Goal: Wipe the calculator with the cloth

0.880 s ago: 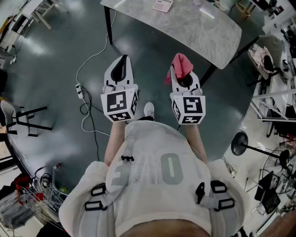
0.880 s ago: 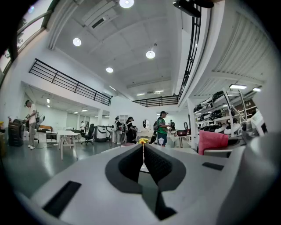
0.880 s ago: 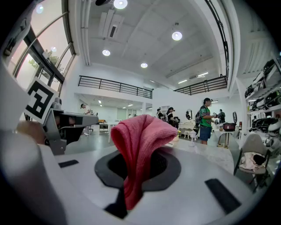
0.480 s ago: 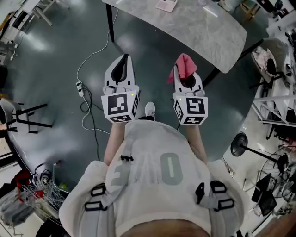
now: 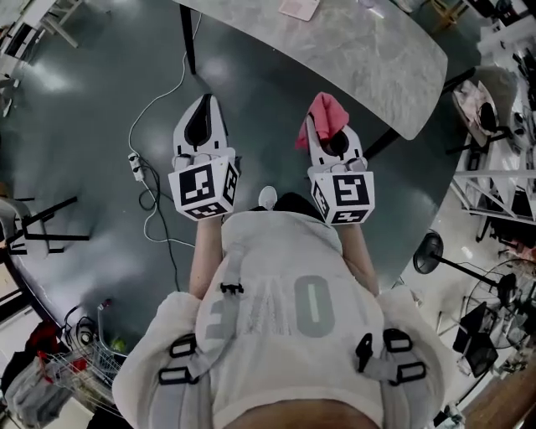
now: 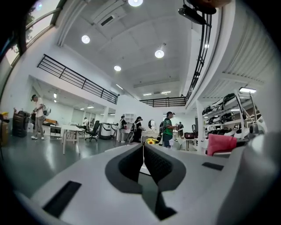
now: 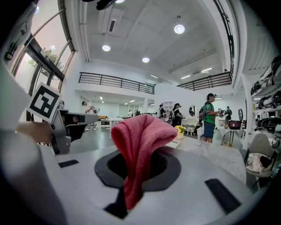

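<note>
Fingers on the right gripper are clenched on the cloth, a soft, light pink rag that droops over them. It would likely bunch or slip if dragged hard, so a pinch through its folds suits it. On the left gripper the fingers are pressed together on nothing. Both hang over the floor, short of the desk. The calculator lies well apart, toward the desk's far edge, and is probably light enough to skid when wiped.
</note>
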